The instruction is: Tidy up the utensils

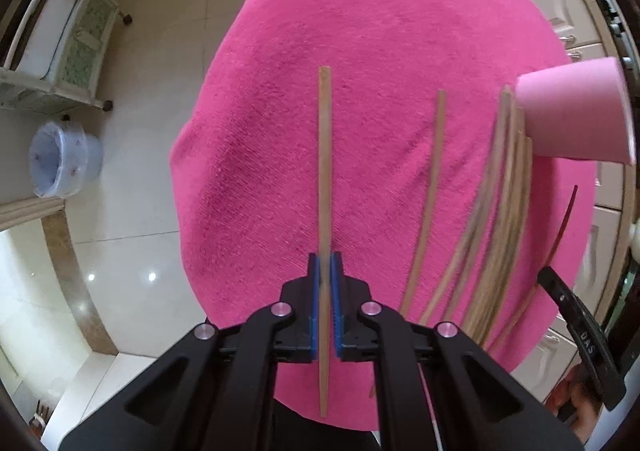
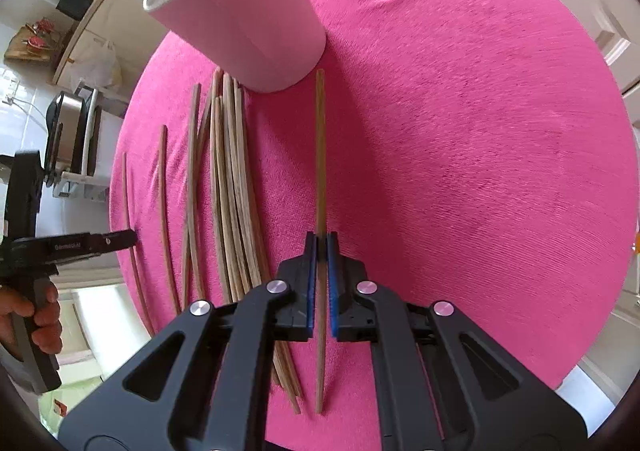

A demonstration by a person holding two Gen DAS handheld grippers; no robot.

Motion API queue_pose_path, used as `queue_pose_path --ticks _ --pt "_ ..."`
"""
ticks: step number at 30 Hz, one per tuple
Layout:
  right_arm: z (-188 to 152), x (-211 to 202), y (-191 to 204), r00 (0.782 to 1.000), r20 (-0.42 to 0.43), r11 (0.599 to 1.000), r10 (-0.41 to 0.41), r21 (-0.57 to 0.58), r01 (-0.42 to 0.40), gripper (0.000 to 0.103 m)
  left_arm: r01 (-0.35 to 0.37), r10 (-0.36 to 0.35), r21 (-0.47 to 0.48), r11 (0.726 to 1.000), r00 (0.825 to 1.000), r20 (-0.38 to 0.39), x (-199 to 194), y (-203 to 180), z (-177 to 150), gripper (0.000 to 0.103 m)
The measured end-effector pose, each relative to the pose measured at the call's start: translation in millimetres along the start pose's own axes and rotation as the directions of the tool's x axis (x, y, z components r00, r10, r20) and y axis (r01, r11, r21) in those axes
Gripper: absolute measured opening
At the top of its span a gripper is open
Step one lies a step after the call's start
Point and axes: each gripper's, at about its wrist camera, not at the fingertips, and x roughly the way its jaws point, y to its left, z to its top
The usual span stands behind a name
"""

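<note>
Each gripper has one chopstick clamped. Left-held chopstick (image 1: 324, 187) runs straight fwd between the blue pads (image 1: 316, 303), left gripper (image 1: 325, 279) closed narrow on it, tail sticking back under the jaws. Same on the right: right-held chopstick (image 2: 320, 171) pinched in the right gripper (image 2: 321, 259), tip pointing near the base of the pink cup (image 2: 248, 11).

Both sticks look lifted off the pink cloth (image 1: 380, 31), can't confirm height.

Loose chopsticks (image 2: 228, 187) lie in a rough bundle just beside the cup base, a few singles further left toward the table edge. In the left view the cup (image 1: 576, 111) is far right, well apart from the left stick.

Step imo: drop the held sticks into the cup. Tips:
- grip is nearer the rear, so the long front will swing; rotate slow
- tip stick near-vertical, lead end over the rim before release
- cup looks light and nothing braces it, don't nudge the rim
- go one arm at a time, else sticks cross at the mouth
</note>
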Motion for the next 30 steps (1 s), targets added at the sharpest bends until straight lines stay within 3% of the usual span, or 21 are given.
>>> queue_pose_path --ticks 7,12,18,22,30 --pt "-2.4 -19.0 -0.3 0.998 0.064 1.000 0.015 0.012 -0.015 0.005 0.067 -0.072 0.071 0.995 0.994 0.078 -23.1 -22.8 -15.8 0.005" --pt "-3.4 -40.4 -1.8 0.991 0.127 0.999 0.039 0.019 -0.042 0.005 0.129 -0.164 0.187 0.974 0.969 0.187 -47.4 -49.0 -23.3 0.005" --pt "6.0 -66.7 2.6 0.979 0.195 0.998 0.066 0.011 -0.069 0.005 0.182 -0.308 0.366 0.913 0.895 0.323 -84.8 -97.3 -20.0 0.005" --pt "13.1 -81.5 6.3 0.968 0.236 0.996 0.083 0.005 -0.086 0.005 0.173 -0.395 0.488 0.856 0.827 0.401 -106.9 -130.0 -17.5 0.005" --pt "29.8 -121.1 14.0 0.936 0.330 0.992 0.121 -0.012 -0.124 0.005 0.139 -0.489 0.619 0.773 0.752 0.442 -139.3 -180.2 -5.8 0.005"
